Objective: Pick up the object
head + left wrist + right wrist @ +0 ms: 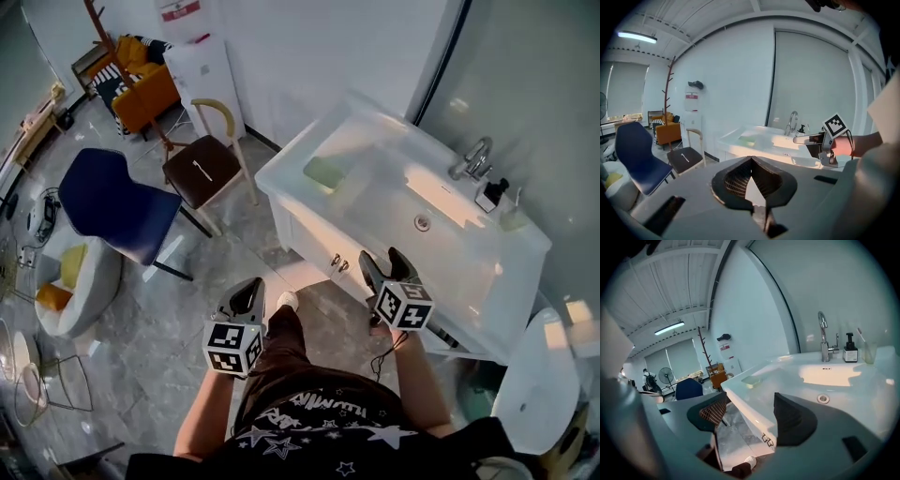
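Observation:
A pale green sponge-like block (324, 172) lies on the left end of the white vanity top (281, 178), beside the basin; it also shows in the left gripper view (747, 139) and the right gripper view (751, 380). My left gripper (247, 292) hangs over the floor in front of the vanity, its pads pressed together with nothing between them (751, 160). My right gripper (385, 263) is at the vanity's front edge, open and empty (751, 414). Both are well short of the green block.
A faucet (474, 157), a soap bottle (489, 194) and a cup (514, 219) stand at the basin's far right. A brown wooden chair (203, 167) and a blue chair (118, 202) are to the left. A toilet (534, 394) is at the lower right.

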`<act>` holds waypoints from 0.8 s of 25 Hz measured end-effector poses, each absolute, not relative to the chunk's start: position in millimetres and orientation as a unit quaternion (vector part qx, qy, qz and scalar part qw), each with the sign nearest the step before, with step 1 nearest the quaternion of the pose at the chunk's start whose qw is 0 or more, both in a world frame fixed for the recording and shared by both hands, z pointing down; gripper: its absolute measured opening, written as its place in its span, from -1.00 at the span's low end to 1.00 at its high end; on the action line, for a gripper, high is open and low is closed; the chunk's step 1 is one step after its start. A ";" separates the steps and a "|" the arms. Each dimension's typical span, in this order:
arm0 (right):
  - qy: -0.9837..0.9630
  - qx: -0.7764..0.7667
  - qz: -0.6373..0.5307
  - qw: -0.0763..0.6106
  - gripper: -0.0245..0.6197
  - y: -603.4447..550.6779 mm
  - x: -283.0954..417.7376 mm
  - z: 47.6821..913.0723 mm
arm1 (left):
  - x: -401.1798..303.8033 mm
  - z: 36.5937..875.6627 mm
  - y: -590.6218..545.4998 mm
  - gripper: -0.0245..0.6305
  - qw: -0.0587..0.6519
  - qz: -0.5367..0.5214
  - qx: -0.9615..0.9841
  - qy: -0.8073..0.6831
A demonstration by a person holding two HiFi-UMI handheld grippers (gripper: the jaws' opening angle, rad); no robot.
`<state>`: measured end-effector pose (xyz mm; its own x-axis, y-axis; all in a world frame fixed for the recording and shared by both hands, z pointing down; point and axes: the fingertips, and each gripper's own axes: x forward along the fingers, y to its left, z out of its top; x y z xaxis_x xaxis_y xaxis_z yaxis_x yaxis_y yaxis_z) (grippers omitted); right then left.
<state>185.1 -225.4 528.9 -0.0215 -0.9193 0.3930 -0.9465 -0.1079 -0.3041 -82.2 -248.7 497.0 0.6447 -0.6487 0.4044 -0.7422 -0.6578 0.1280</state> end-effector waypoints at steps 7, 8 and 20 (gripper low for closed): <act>-0.627 0.727 0.279 0.024 0.02 -313.6 202.8 531.9 | -44.6 500.1 -358.2 -0.87 0.151 0.191 0.913 -0.328; -0.623 0.730 0.281 0.024 0.02 -325.9 205.1 531.9 | -39.5 499.6 -372.9 -0.87 0.151 0.194 0.915 -0.320; -0.559 0.754 0.342 0.035 0.01 -422.8 233.1 573.5 | 20.2 520.1 -484.3 -0.87 0.154 0.237 0.930 -0.234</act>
